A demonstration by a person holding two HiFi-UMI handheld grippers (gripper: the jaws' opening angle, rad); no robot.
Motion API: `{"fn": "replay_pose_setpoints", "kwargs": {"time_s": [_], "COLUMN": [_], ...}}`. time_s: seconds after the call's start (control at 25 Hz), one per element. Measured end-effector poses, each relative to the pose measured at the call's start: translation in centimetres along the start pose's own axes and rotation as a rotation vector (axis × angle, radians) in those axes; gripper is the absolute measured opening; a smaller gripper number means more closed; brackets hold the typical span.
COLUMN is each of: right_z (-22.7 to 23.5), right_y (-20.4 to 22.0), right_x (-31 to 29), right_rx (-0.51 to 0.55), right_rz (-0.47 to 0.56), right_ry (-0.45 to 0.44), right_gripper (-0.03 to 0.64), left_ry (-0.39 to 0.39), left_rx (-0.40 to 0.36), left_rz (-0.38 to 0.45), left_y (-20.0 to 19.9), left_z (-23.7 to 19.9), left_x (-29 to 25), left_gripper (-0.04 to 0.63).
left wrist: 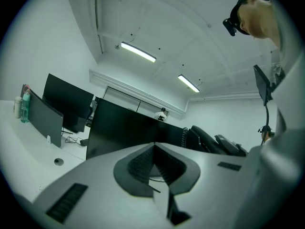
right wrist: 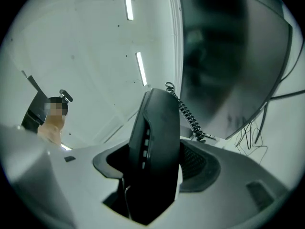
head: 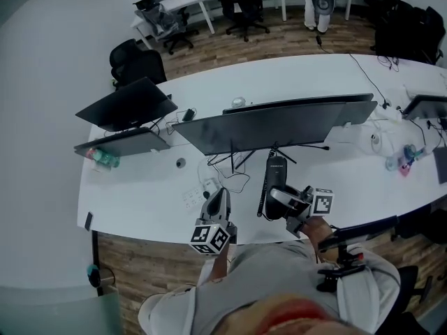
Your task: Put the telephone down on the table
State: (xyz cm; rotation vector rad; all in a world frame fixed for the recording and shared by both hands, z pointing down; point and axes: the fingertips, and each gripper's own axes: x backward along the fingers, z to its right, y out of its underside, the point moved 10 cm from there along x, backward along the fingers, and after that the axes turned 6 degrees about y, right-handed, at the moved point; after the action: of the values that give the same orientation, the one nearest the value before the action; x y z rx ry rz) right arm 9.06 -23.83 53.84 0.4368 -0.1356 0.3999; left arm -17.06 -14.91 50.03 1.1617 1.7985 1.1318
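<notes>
Telephone sits clenched in right tongs over the curved white office table; left tongs pinched together, empty.

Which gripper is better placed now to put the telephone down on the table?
Right. The right gripper is shut on the telephone above the table; the left gripper is shut and empty.

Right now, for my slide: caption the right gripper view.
Right gripper shut on black telephone handset, coiled cord running past a monitor.
</notes>
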Motion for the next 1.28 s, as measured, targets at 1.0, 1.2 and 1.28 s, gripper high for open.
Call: {"fn": "replay_pose_setpoints", "kwargs": {"time_s": [1.0,1.2,1.28], "right_z": [-2.8,-2.4,-2.0], "right_y": [2.3,2.9,3.0], "right_x": [-4.7,-4.9,-5.0], "right_rx": [0.046,0.027,0.022], "right_rz": [-0.028,-0.037,-0.039], "right_ry": [0.039,0.032,0.036], "right_gripper": [0.299,0.298,0.298], "left_ry": [0.035,0.039,0.041], "left_rx": [0.017,0.022,0.016], "left_rz": [0.077,0.056,0.053], "left_y": [-1.6,-1.5,-1.6], "left_z": [-4.8,-4.6,-4.6], "left_x": [1.5,1.4,1.4], "left_gripper": [0.011,0.011,0.011]}}
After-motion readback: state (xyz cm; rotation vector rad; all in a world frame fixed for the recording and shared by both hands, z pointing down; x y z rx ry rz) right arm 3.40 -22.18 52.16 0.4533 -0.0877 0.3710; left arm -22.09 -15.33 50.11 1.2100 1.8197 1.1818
